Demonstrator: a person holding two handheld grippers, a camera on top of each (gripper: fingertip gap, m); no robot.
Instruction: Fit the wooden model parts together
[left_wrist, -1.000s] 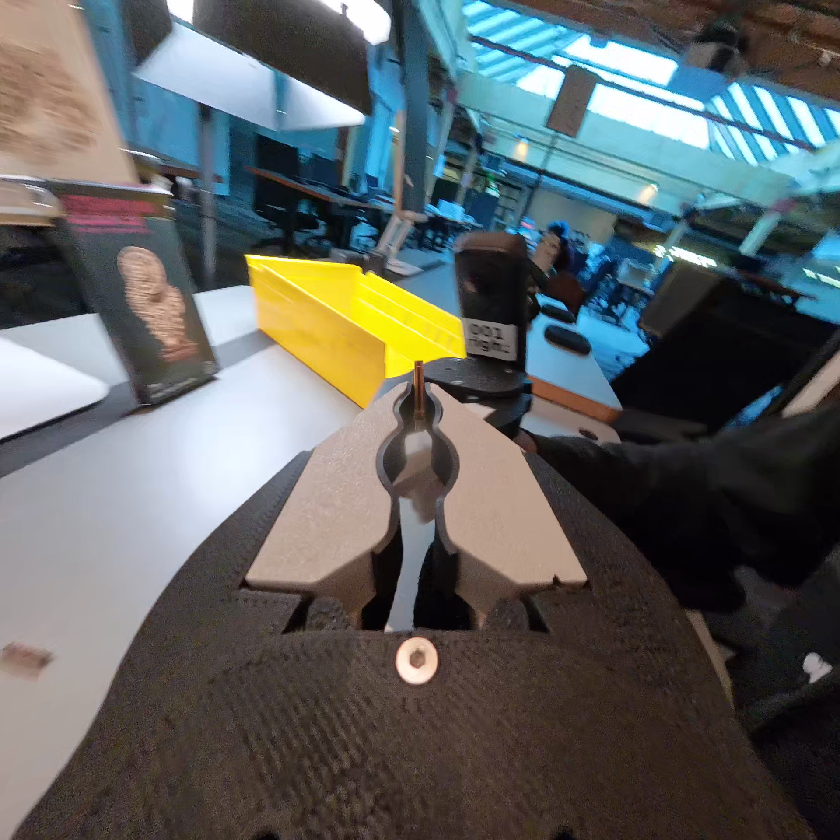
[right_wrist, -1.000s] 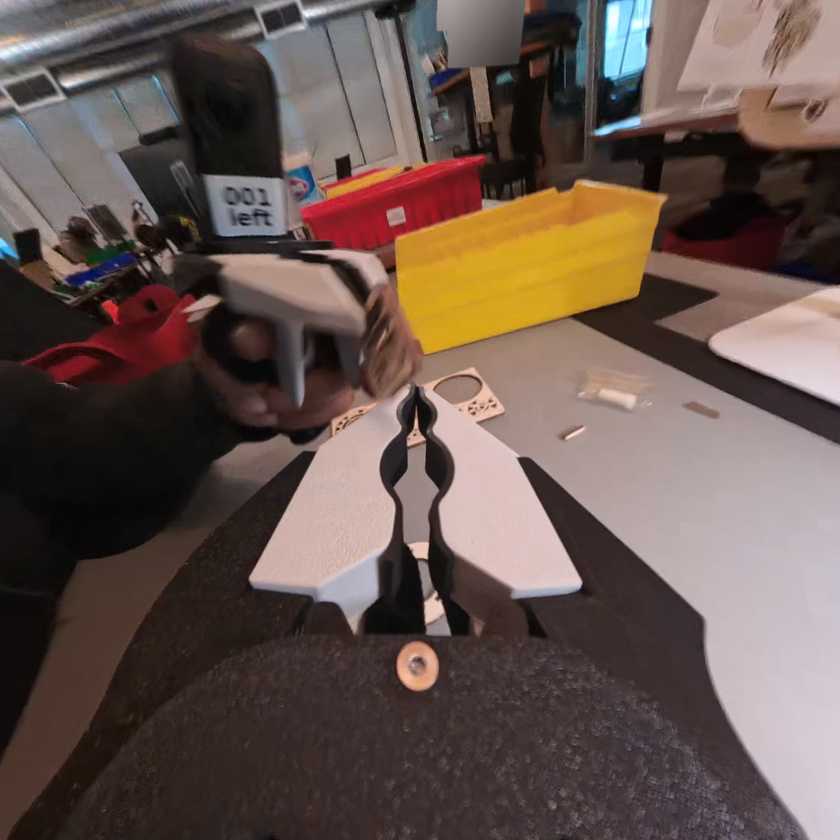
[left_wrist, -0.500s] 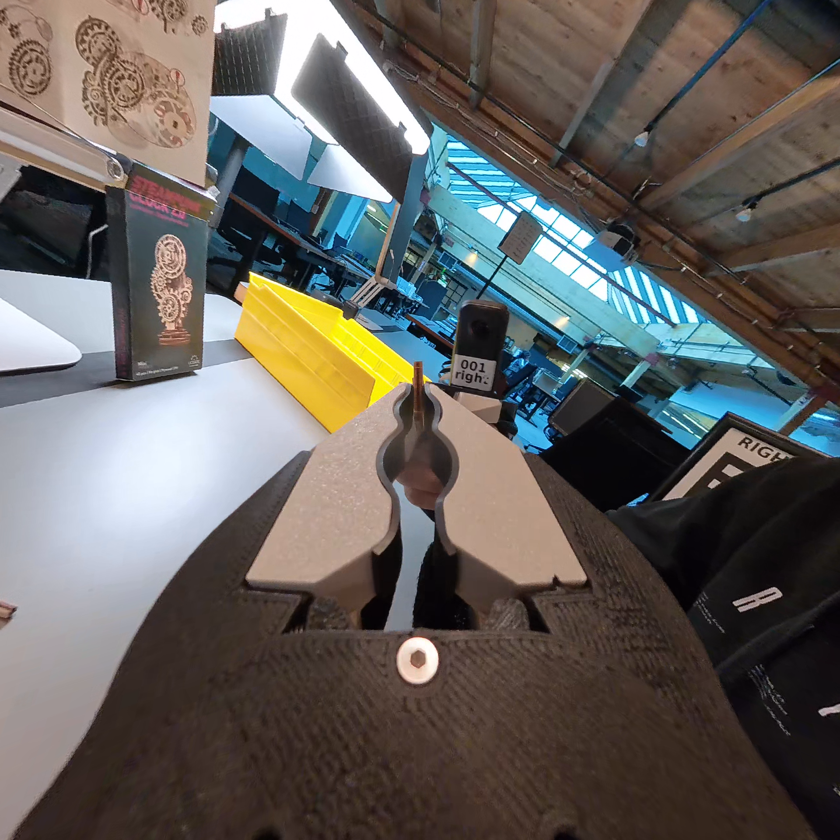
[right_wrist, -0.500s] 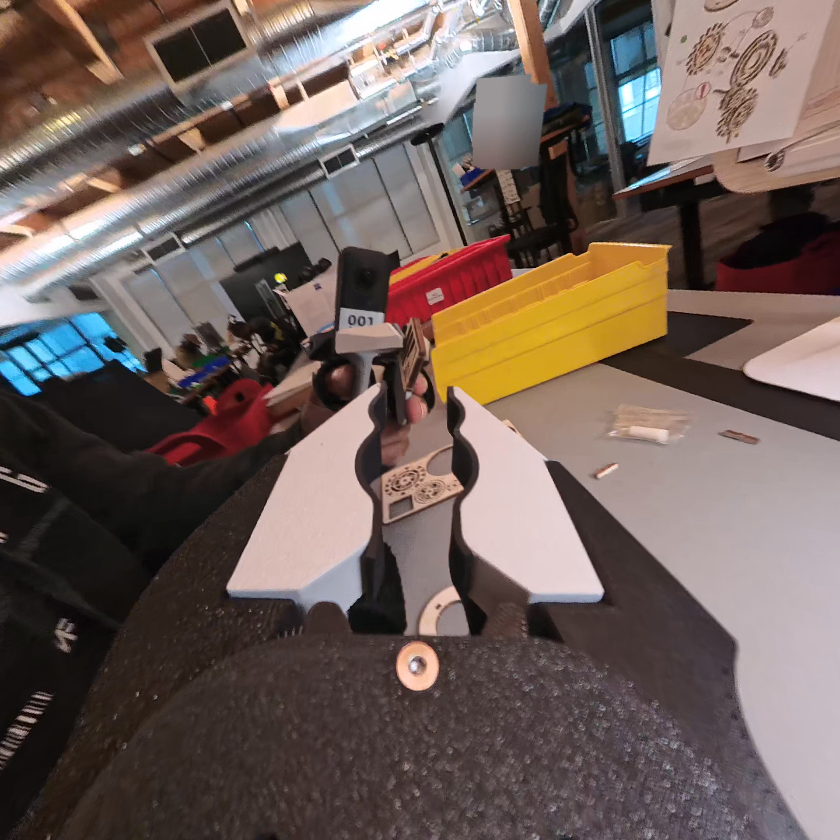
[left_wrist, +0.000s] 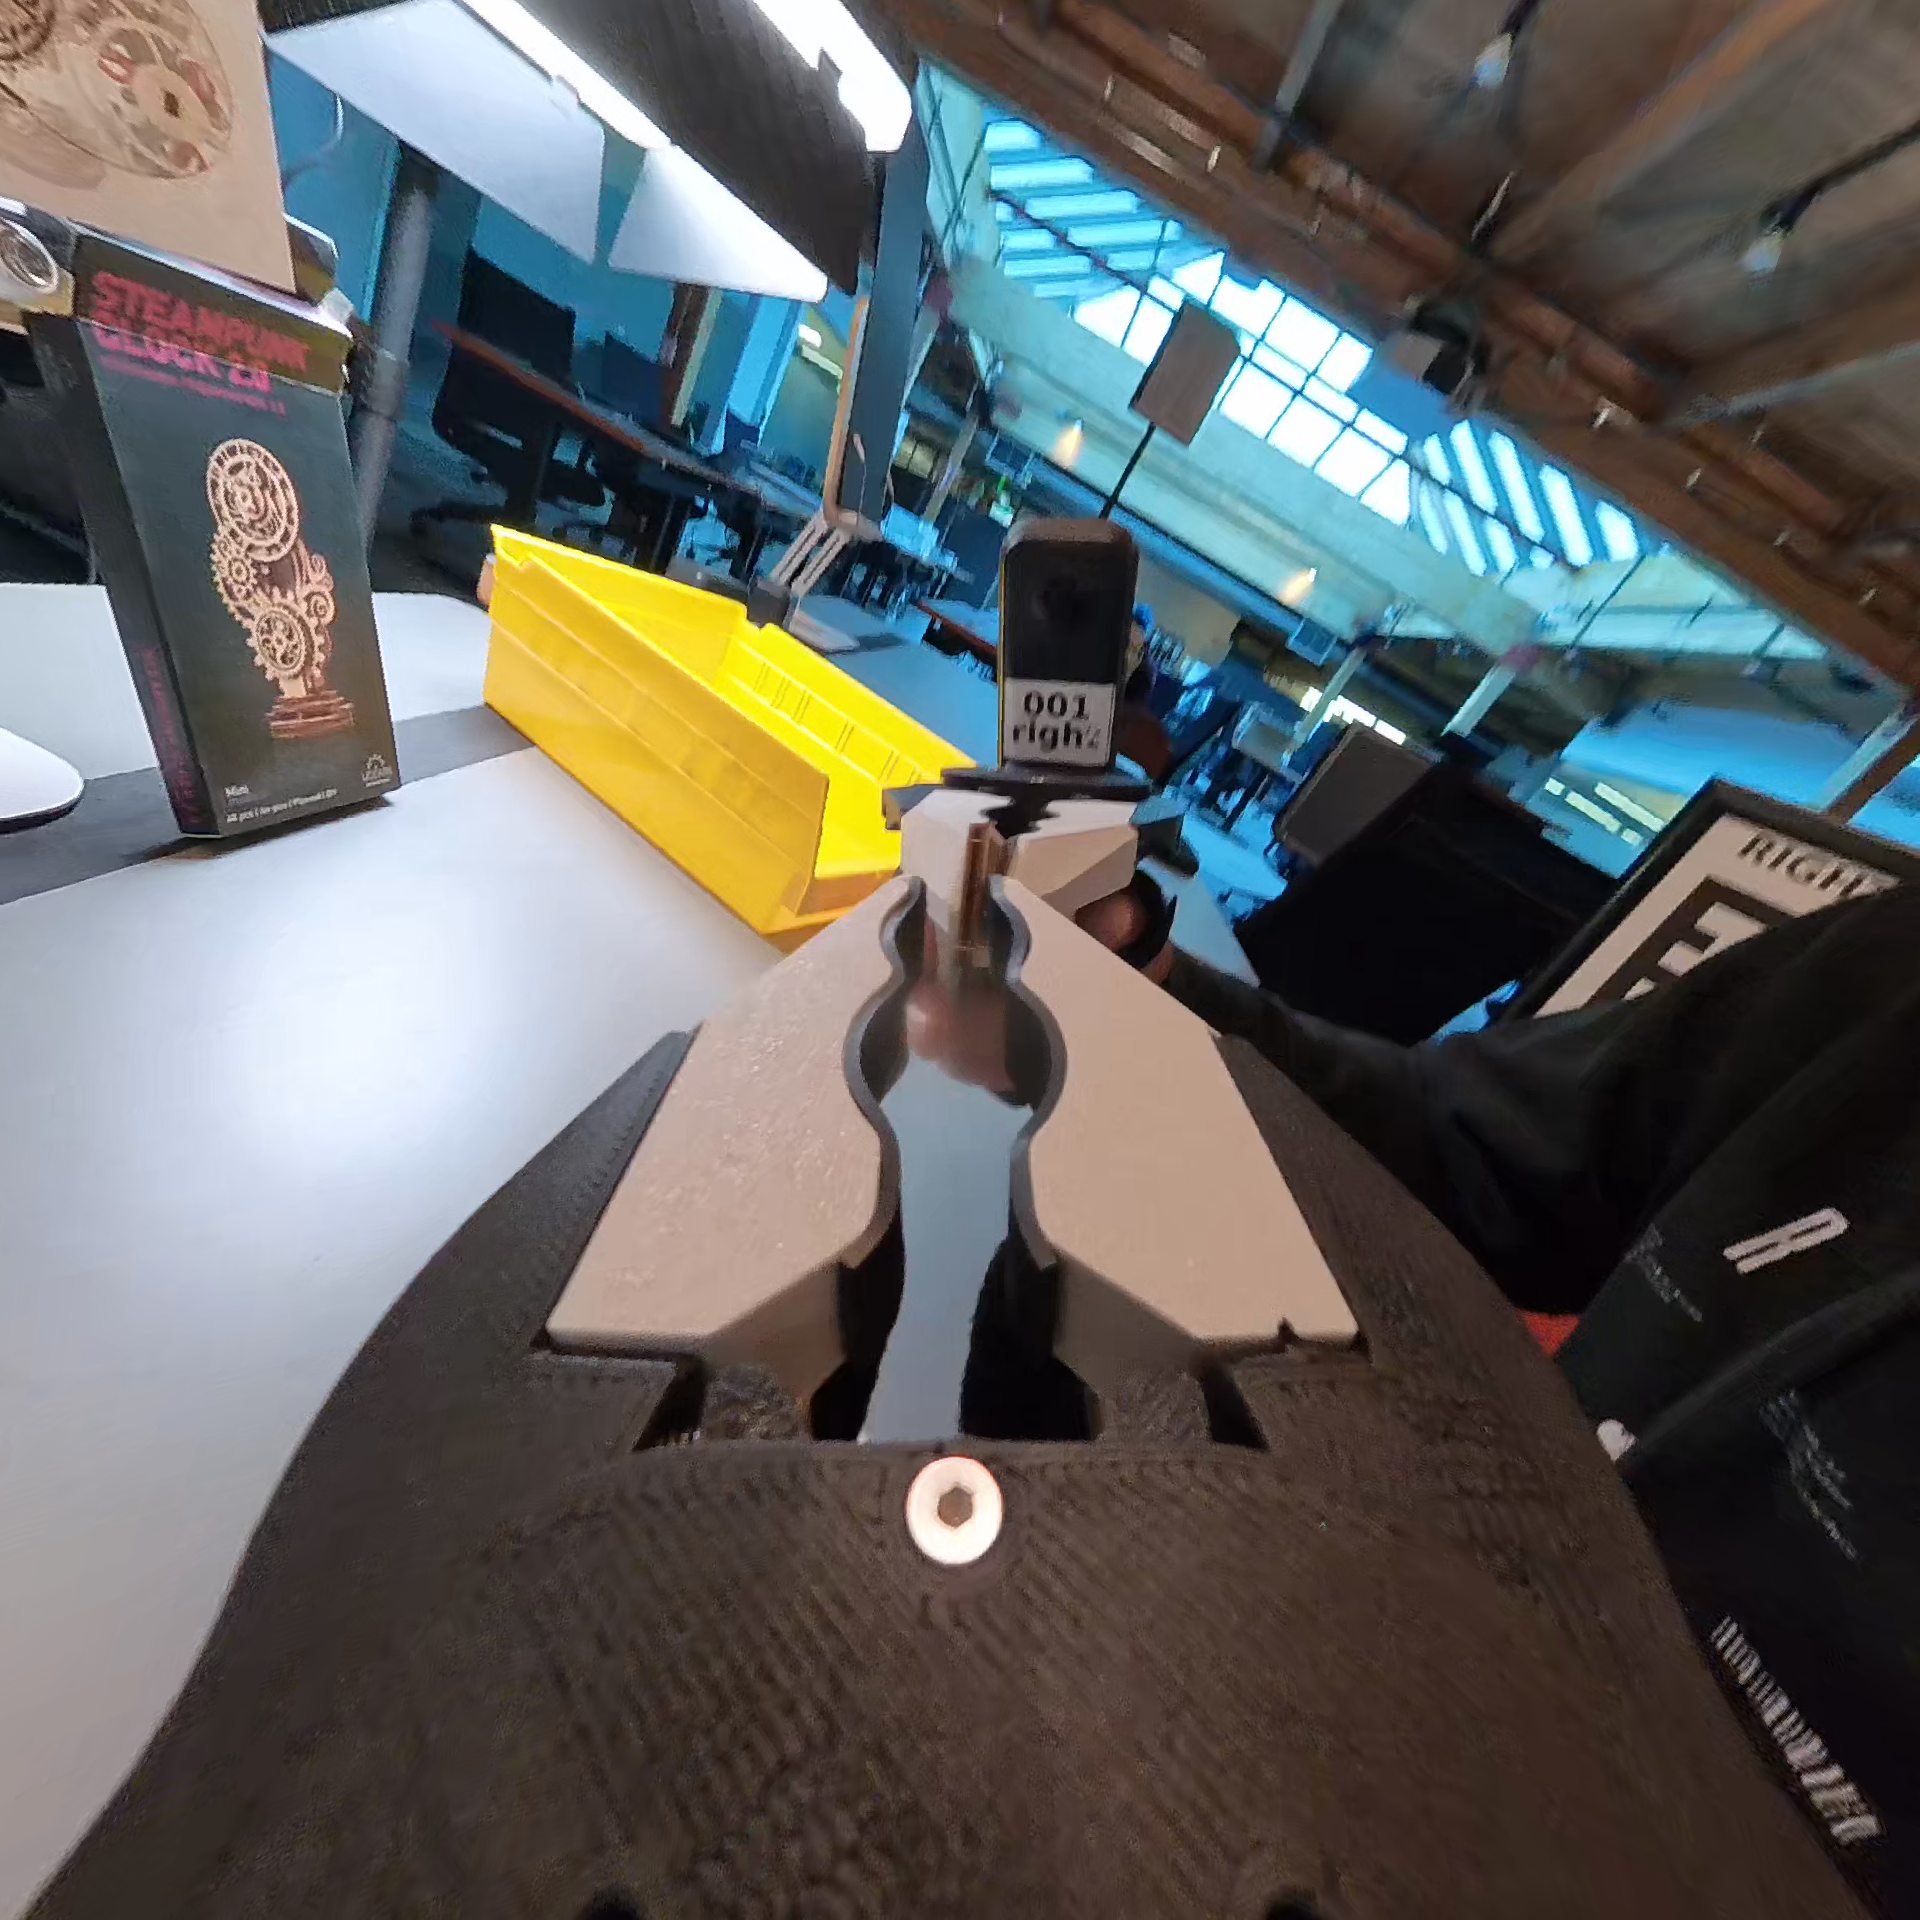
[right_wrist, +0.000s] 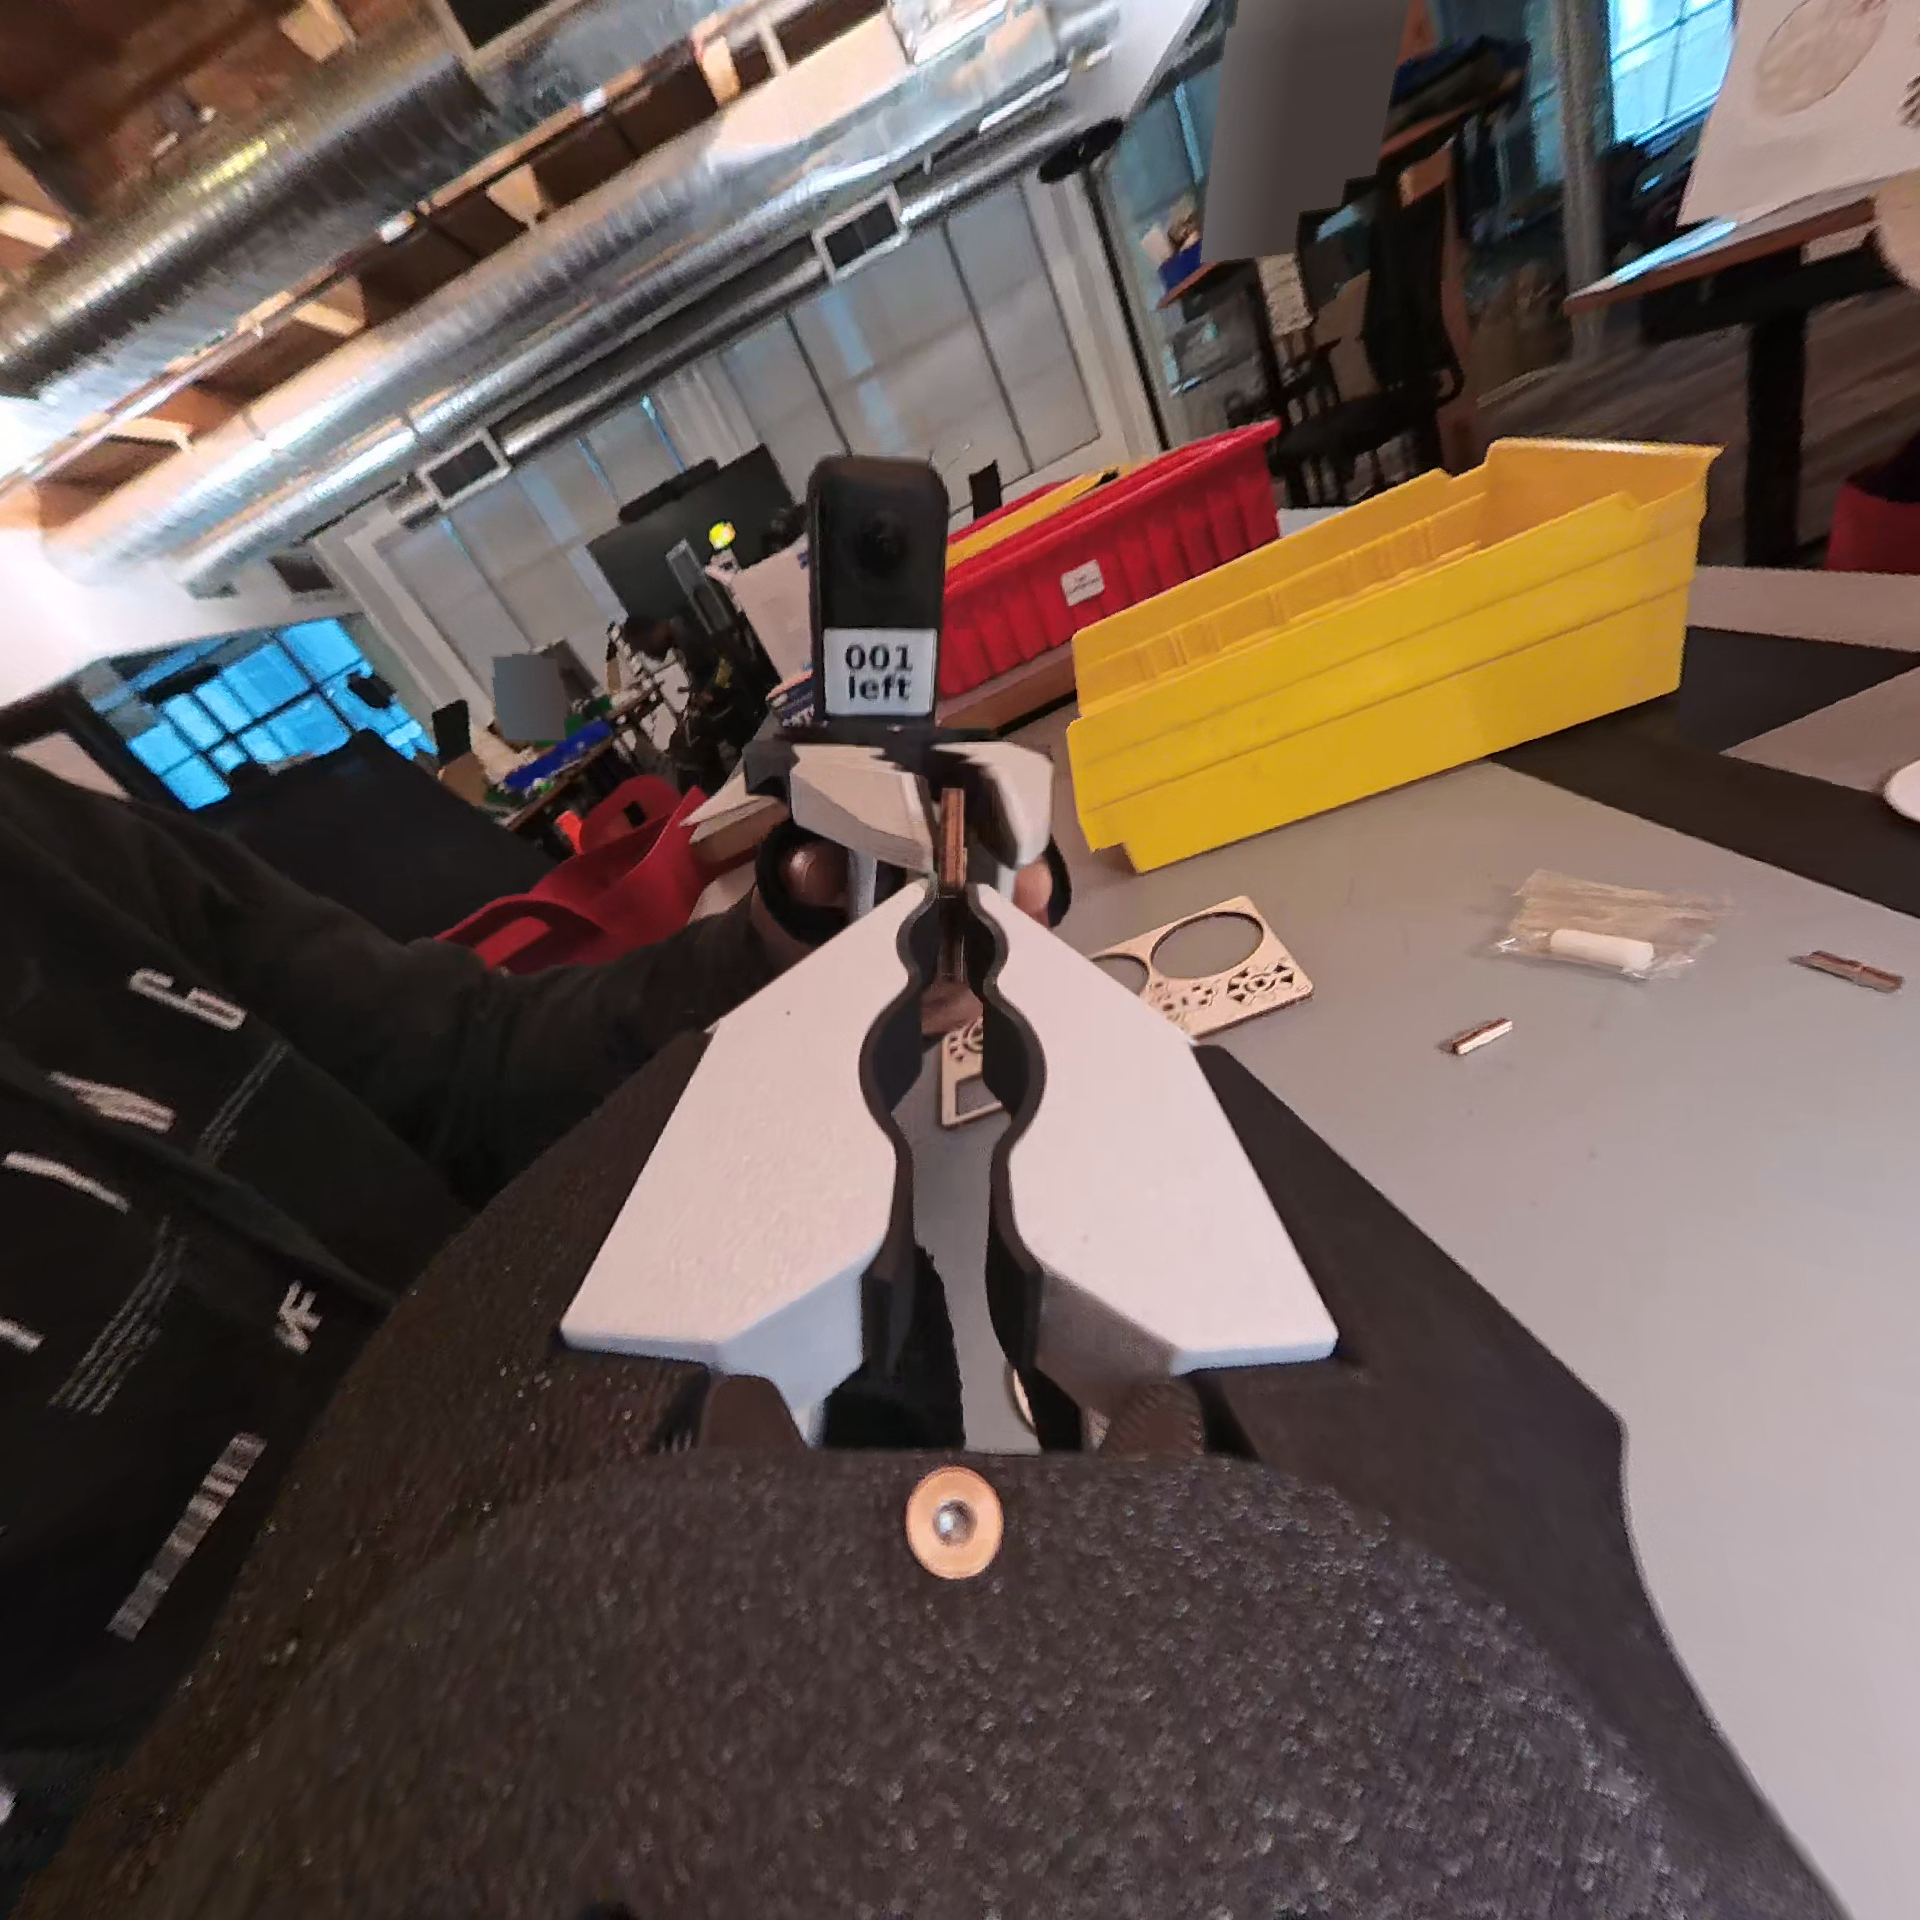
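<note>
Wooden model part (left_wrist: 971, 902), a thin strip seen edge-on, stood upright in the air above my grey table (left_wrist: 260, 1039), between the two grippers, which faced each other tip to tip. From left to right in my left wrist view: a dark model box (left_wrist: 234, 582) stood upright on the table; a yellow bin (left_wrist: 675, 717) lay beyond it; my left gripper (left_wrist: 964, 909) had its jaws drawn close, with the strip in the narrow gap at their tips; whether they pinched it I could not tell. In my right wrist view, from left to right: a dark sleeve (right_wrist: 260, 1039); my right gripper (right_wrist: 948, 902), jaws nearly together, the strip (right_wrist: 950, 842) rising from their tips, grip likewise unclear; a flat cut-out wooden sheet (right_wrist: 1205, 961) on the table just beyond; a small wooden stick (right_wrist: 1480, 1035); a clear packet (right_wrist: 1605, 925); the yellow bin (right_wrist: 1382, 665) behind, with a red bin (right_wrist: 1112, 561) farther off
</note>
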